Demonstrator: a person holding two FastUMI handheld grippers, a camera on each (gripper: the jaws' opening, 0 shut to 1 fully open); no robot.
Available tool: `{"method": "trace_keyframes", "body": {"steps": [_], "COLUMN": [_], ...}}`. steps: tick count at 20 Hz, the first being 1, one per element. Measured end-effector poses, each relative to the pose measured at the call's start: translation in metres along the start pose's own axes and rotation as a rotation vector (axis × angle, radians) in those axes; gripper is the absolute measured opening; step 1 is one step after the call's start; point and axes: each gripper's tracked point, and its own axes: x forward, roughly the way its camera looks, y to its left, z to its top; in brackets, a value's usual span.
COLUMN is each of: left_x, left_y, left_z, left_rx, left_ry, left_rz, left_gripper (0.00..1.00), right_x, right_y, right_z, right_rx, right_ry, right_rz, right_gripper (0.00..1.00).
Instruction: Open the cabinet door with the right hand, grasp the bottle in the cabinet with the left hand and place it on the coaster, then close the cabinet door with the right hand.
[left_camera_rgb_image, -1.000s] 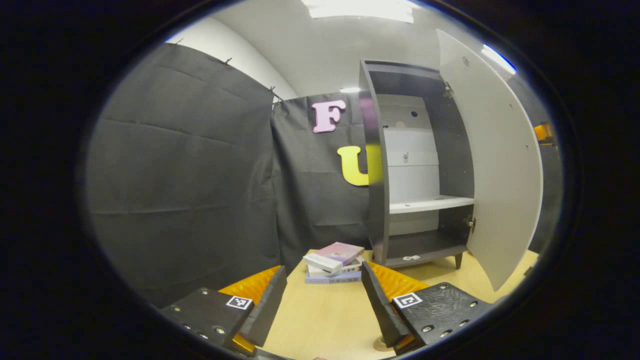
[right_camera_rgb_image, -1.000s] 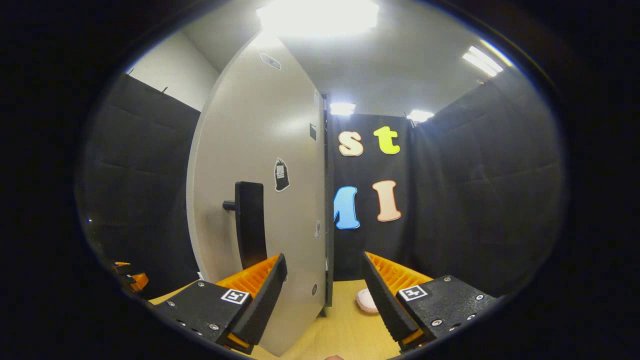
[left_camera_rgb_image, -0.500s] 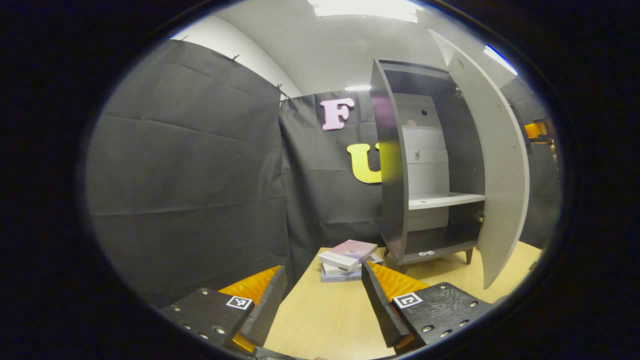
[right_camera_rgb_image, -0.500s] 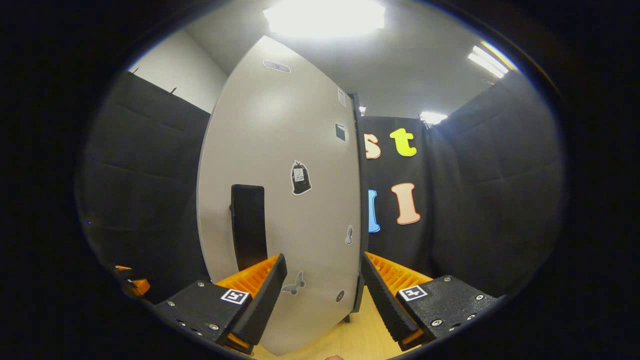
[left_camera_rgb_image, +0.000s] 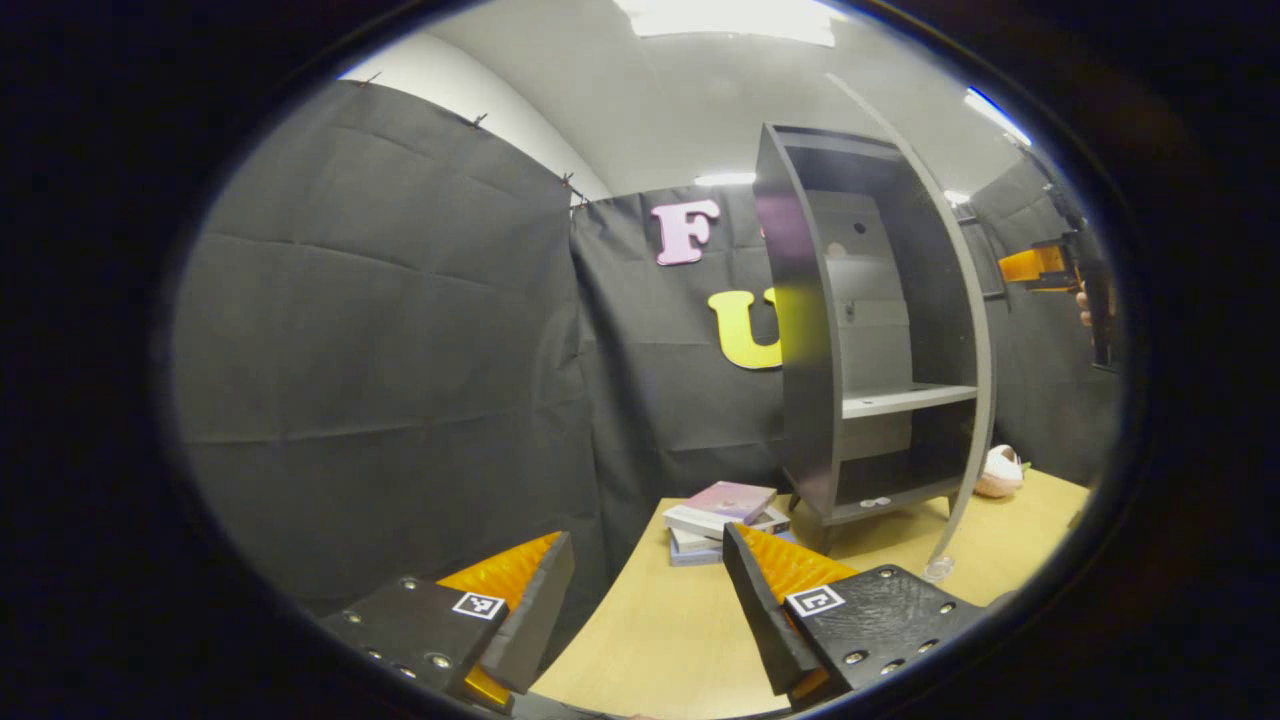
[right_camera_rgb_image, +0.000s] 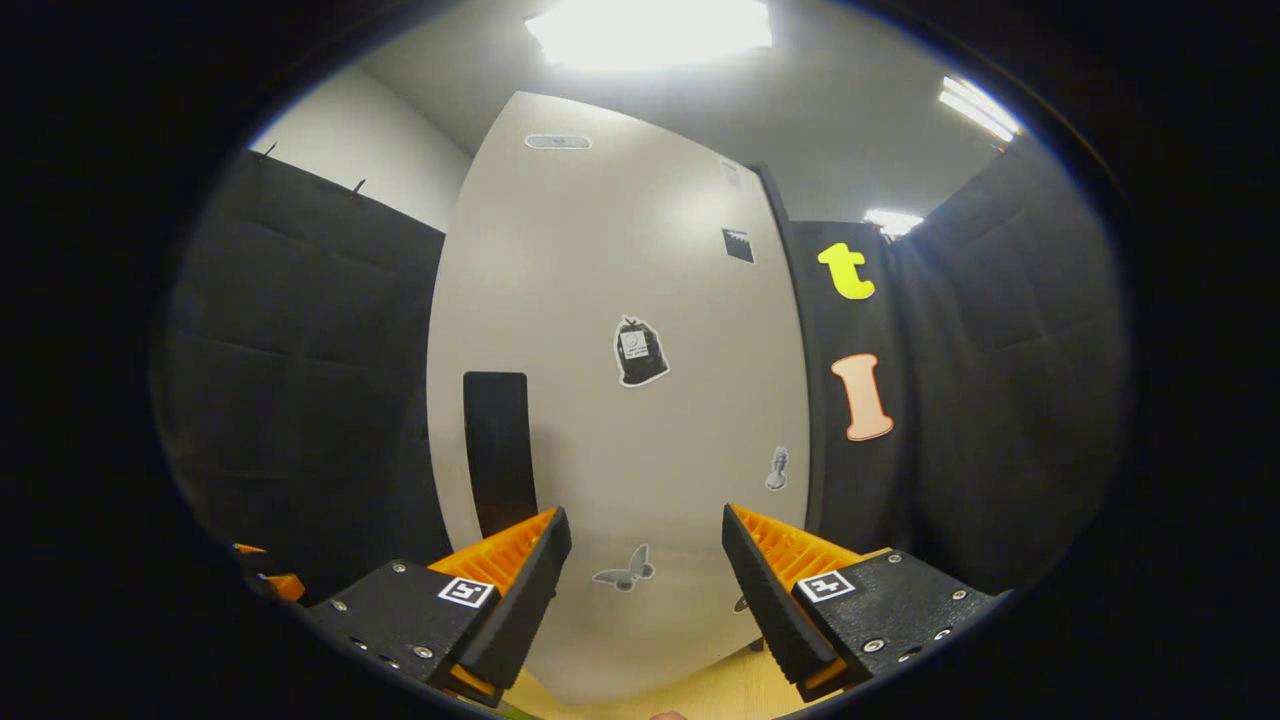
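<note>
The left tongs (left_camera_rgb_image: 648, 610) hang wide open over the wooden table (left_camera_rgb_image: 650, 640), fingers well apart, nothing between them. The right tongs (right_camera_rgb_image: 647, 590) are just as wide open and empty, pointed square at the pale outer face of the cabinet door (right_camera_rgb_image: 620, 400); from the left gripper view, that other pair shows far off at the right edge (left_camera_rgb_image: 1045, 268), held in a hand. In the right gripper view the door's face carries a dark upright handle (right_camera_rgb_image: 498, 450) on its left part, just above the left finger, plus a few small stickers, one shaped like a butterfly (right_camera_rgb_image: 624, 574) low between the fingers. In the left gripper view the cabinet (left_camera_rgb_image: 800, 330) stands on the table with the door seen nearly edge-on, partly open, so the inside shows: a pale shelf (left_camera_rgb_image: 905, 398) across the middle, nothing standing on it or on the floor beneath. A small stack of books (left_camera_rgb_image: 722, 505) lies on the table just left of the cabinet's foot, and a pale pinkish object (left_camera_rgb_image: 1000, 470) sits on the table on the cabinet's far side. The bottle and the coaster cannot be made out.
</note>
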Motion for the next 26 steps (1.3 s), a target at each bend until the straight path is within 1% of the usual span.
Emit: {"method": "trace_keyframes", "body": {"steps": [3, 4, 6, 11, 12, 13, 14, 17, 18, 20, 21, 22, 23, 26], "left_x": [0.001, 0.002, 0.001, 0.011, 0.012, 0.011, 0.011, 0.009, 0.008, 0.005, 0.005, 0.004, 0.001, -0.006], "left_y": [0.009, 0.011, 0.014, 0.001, -0.004, -0.009, -0.015, -0.041, -0.052, -0.068, -0.076, -0.085, -0.092, -0.119], "left_z": [0.002, 0.005, 0.013, 0.025, 0.028, 0.032, 0.035, 0.052, 0.057, 0.064, 0.067, 0.071, 0.075, 0.083], "left_rx": [-0.014, -0.020, -0.018, -0.038, -0.043, -0.042, -0.042, -0.071, -0.084, -0.094, -0.091, -0.087, -0.084, -0.072], "left_ry": [0.011, 0.004, -0.015, -0.029, -0.034, -0.035, -0.038, -0.042, -0.048, -0.060, -0.063, -0.066, -0.070, -0.078], "left_rz": [0.005, 0.002, -0.008, -0.053, -0.059, -0.062, -0.065, -0.096, -0.105, -0.113, -0.113, -0.113, -0.116, -0.129], "left_gripper": [0.90, 0.86, 0.86, 0.86, 0.90, 0.86, 0.86, 0.86, 0.90, 0.82, 0.86, 0.86, 0.90, 0.90], "right_x": [0.008, 0.010, 0.006, -0.018, -0.025, -0.031, -0.038, -0.058, -0.063, -0.073, -0.078, -0.083, -0.089, -0.103], "right_y": [0.008, 0.011, 0.011, -0.003, -0.005, -0.006, -0.007, -0.027, -0.035, -0.051, -0.061, -0.071, -0.080, -0.105], "right_z": [-0.001, -0.001, 0.000, -0.001, -0.001, -0.001, -0.001, -0.005, -0.006, -0.006, -0.005, -0.004, -0.002, -0.001], "right_rx": [0.018, 0.020, 0.018, 0.009, 0.010, 0.014, 0.019, 0.002, -0.008, -0.028, -0.044, -0.059, -0.067, -0.075], "right_ry": [0.014, 0.013, 0.013, 0.014, 0.009, 0.008, 0.006, 0.021, 0.020, 0.018, 0.015, 0.011, 0.007, -0.002], "right_rz": [0.015, 0.012, 0.000, -0.044, -0.042, -0.027, -0.013, -0.025, -0.034, -0.044, -0.053, -0.063, -0.070, -0.082], "right_gripper": [0.94, 0.95, 0.95, 0.94, 0.91, 0.95, 0.95, 0.94, 0.95, 0.95, 0.95, 0.95, 0.95, 0.94]}}
